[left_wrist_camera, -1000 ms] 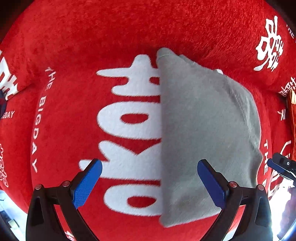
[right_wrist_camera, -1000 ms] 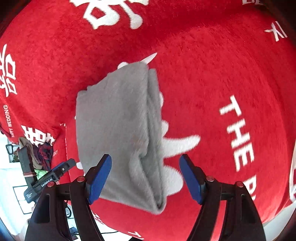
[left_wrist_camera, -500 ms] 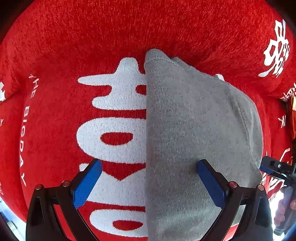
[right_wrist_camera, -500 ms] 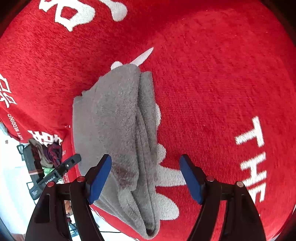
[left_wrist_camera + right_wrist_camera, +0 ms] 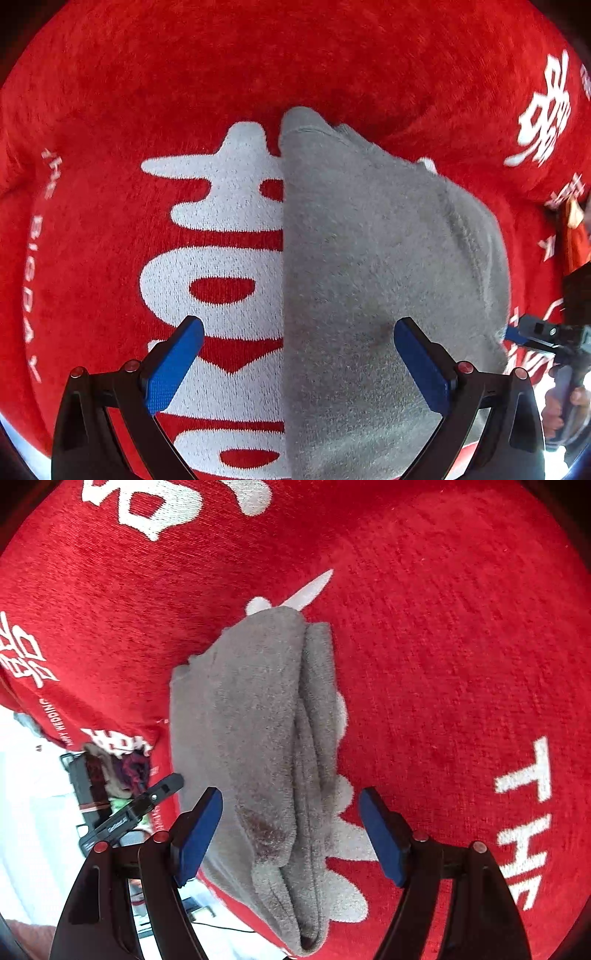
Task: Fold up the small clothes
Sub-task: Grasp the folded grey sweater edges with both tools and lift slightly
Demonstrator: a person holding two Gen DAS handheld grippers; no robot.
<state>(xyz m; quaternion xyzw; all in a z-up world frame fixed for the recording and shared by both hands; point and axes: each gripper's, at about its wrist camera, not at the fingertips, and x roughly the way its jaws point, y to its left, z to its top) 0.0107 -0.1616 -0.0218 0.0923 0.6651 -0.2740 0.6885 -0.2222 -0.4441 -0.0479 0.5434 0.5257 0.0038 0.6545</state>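
A grey fleecy garment [image 5: 373, 280] lies folded on a red cloth with white lettering [image 5: 147, 92]. In the left wrist view my left gripper [image 5: 299, 365] is open and empty, its jaws spread over the garment's straight left fold edge. In the right wrist view the same garment [image 5: 255, 738] shows as a narrow folded stack with layered edges on its right side. My right gripper [image 5: 291, 834] is open and empty, its jaws straddling the near end of the garment. The garment's near end lies at the cloth's front edge.
The red cloth [image 5: 443, 646] covers the whole work surface. The other gripper shows at the right edge of the left wrist view [image 5: 546, 339] and at the left of the right wrist view [image 5: 133, 812]. A dark bin with mixed clothes [image 5: 110, 771] stands beyond the cloth's left edge.
Both grippers have moved in closer over the garment, which now looks larger and sits between the jaws. Both stay open. The garment has not moved on the cloth.
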